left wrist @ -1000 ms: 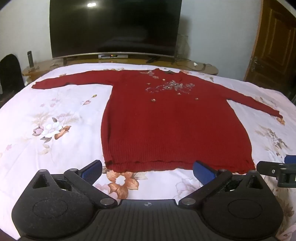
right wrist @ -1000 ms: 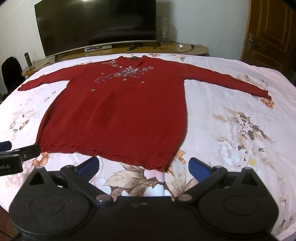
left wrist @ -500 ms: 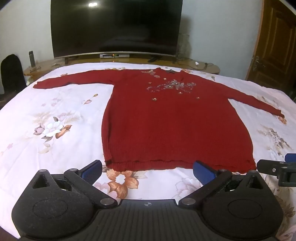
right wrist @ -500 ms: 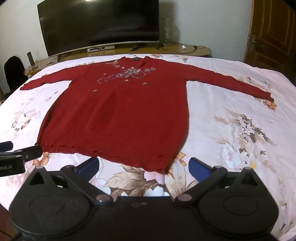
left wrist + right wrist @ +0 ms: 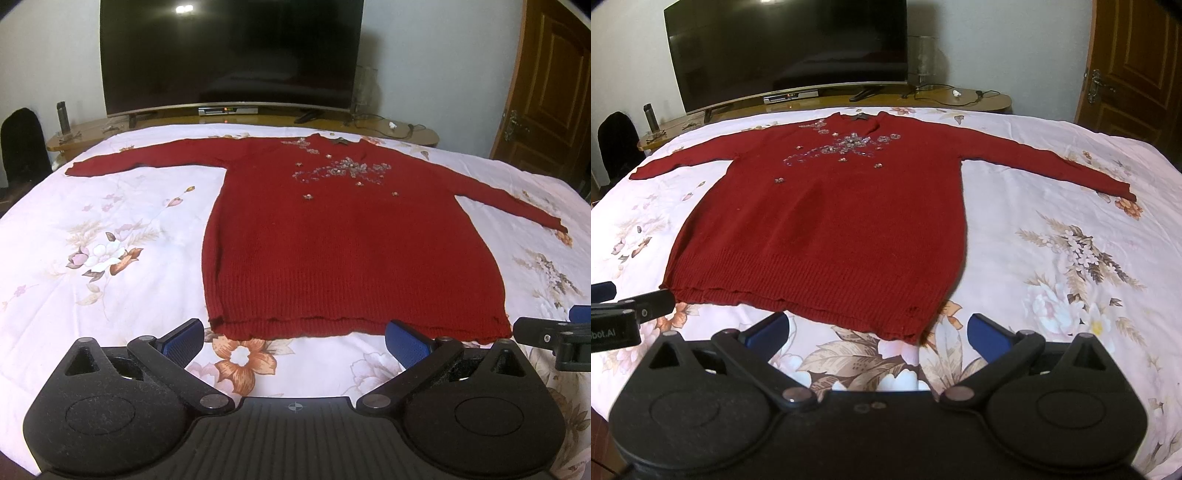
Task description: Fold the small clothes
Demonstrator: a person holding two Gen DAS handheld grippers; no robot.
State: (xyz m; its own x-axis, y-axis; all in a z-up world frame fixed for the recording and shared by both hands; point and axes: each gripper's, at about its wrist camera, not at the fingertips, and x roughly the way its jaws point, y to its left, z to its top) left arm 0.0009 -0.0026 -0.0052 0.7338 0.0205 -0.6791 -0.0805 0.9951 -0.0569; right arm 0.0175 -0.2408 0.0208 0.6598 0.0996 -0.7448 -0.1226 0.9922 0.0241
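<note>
A red knit sweater [image 5: 347, 240] with bead trim on the chest lies flat and face up on the bed, both sleeves spread out sideways; it also shows in the right wrist view [image 5: 827, 221]. My left gripper [image 5: 295, 341] is open and empty, just short of the hem near its left corner. My right gripper [image 5: 879, 334] is open and empty, just short of the hem's right corner. The right gripper's tip shows at the right edge of the left wrist view [image 5: 554, 330], and the left gripper's tip shows at the left edge of the right wrist view [image 5: 631, 308].
The bed has a white floral sheet [image 5: 110, 258]. Beyond its far edge stand a low wooden TV bench [image 5: 406, 131] and a large dark TV [image 5: 229, 51]. A wooden door [image 5: 550, 85] is at the right. A dark chair [image 5: 22, 144] is at the left.
Both grippers have drifted slightly, so the sweater sits a little lower and closer in both views. Both stay open and empty.
</note>
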